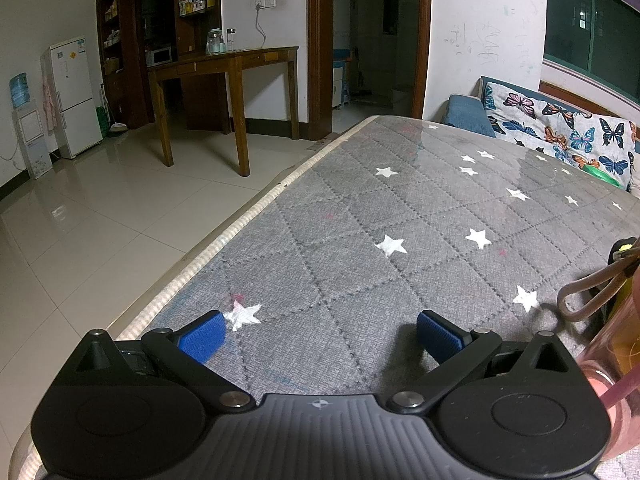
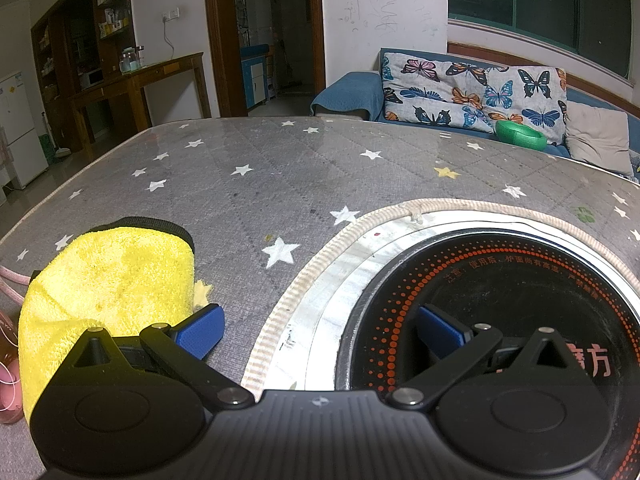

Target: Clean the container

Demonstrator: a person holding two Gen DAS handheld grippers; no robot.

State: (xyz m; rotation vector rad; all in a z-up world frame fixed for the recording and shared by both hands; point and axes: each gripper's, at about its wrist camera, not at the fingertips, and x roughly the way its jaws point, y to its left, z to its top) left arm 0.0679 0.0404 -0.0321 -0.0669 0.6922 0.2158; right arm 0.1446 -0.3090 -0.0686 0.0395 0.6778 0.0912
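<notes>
A pink see-through container with a beige carry loop stands at the right edge of the left wrist view, right of my left gripper, which is open and empty over the grey star-patterned table cover. The container's edge also shows in the right wrist view. A folded yellow cloth lies on the table just left of my right gripper, which is open and empty. Its left finger is beside the cloth, its right finger over the black cooktop.
A round black induction cooktop with a metal rim is set into the table at the right. A sofa with a butterfly cushion and a green ring stands behind the table. The table's left edge drops to a tiled floor.
</notes>
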